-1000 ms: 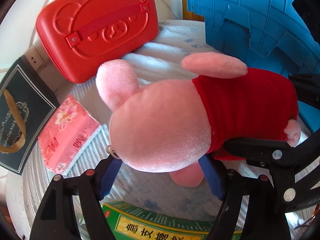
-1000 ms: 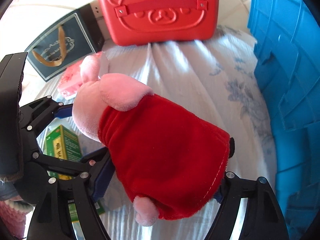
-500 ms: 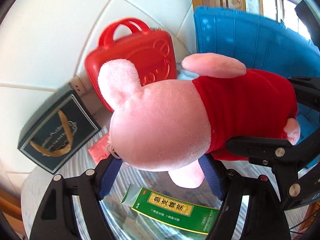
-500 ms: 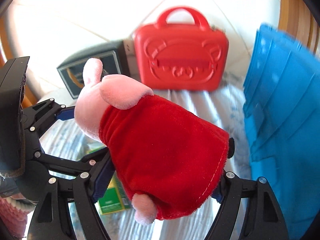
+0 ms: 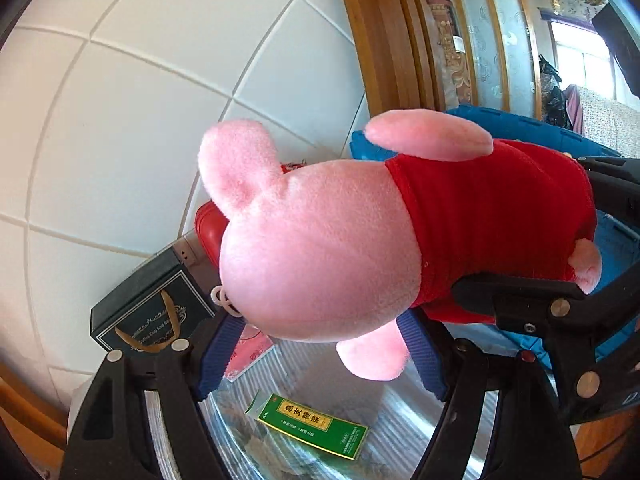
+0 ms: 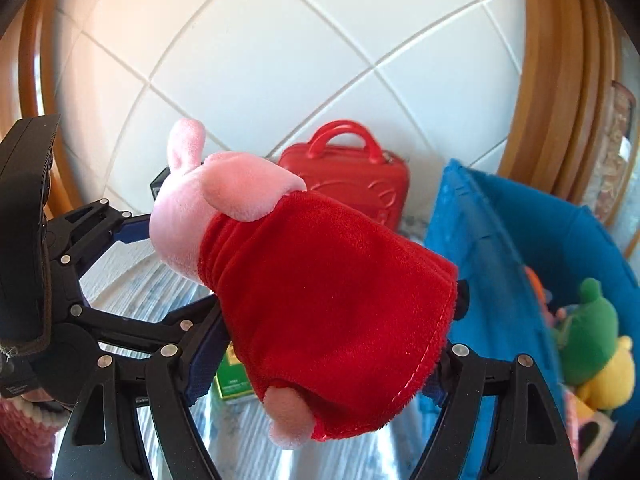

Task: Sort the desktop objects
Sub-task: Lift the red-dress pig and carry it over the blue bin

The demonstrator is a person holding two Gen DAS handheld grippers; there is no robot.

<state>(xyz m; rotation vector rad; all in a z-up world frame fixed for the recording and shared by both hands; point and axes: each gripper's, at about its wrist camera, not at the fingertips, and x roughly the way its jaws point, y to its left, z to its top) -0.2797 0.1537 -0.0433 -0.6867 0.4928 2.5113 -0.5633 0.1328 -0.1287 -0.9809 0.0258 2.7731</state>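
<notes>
Both grippers squeeze the pig toy (image 5: 320, 248), the left gripper (image 5: 320, 356) on its head and the right gripper (image 6: 320, 364) on its red dress, lying sideways, with the blue bin (image 6: 520, 248) at three o'clock, nearer the right hand's side.

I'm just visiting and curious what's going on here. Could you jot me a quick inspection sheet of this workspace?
Surface: table under a pale floral cloth with a shiny cover.
Job's things: pink pig plush in a red dress, held in the air; blue bin holding a green and yellow plush.
Clutter: green box, red case, dark gift box, pink packet.
Tongs: left tongs clamp the head; right tongs clamp the dress.
Cables: nothing seen.
Surroundings: white tiled wall, wooden frame.
</notes>
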